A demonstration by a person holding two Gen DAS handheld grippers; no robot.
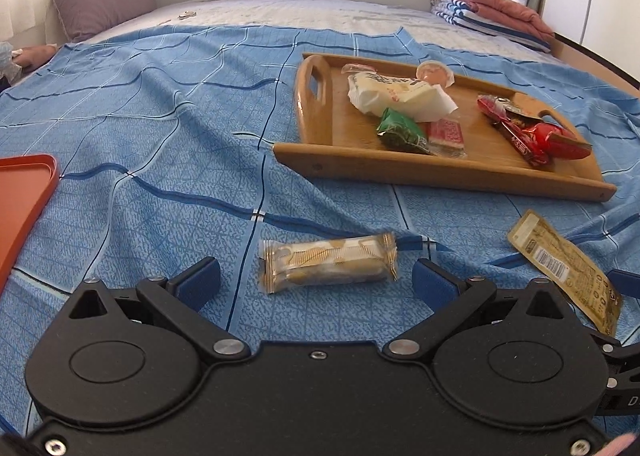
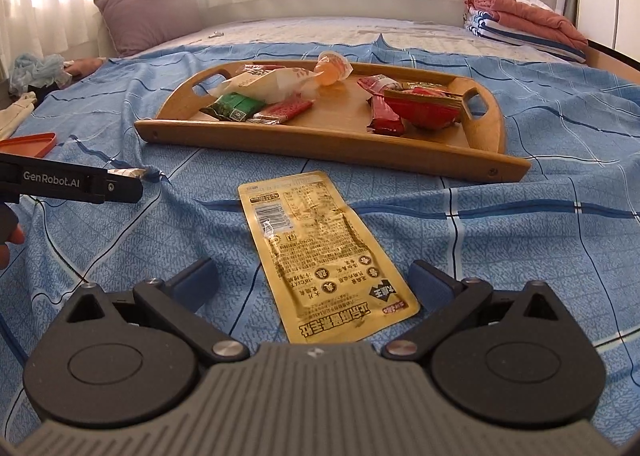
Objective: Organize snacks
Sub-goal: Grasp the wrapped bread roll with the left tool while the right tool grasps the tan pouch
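A clear-wrapped wafer biscuit pack [image 1: 326, 262] lies on the blue sheet between the open fingers of my left gripper [image 1: 316, 280]. A flat gold snack pouch [image 2: 316, 252] lies face down between the open fingers of my right gripper [image 2: 314, 280]; it also shows in the left wrist view [image 1: 568, 268]. A wooden tray [image 2: 320, 137] behind holds several snacks: a white pack [image 2: 272, 81], a green pack [image 2: 234, 105], red packs [image 2: 416, 105] and a jelly cup [image 2: 332, 65]. The tray also shows in the left wrist view [image 1: 440, 173].
An orange plastic tray [image 1: 22, 199] lies at the left on the bed. A purple pillow [image 2: 152, 11] and folded blankets [image 2: 524, 21] sit at the far side. The left gripper's body [image 2: 72, 179] shows at the left of the right wrist view.
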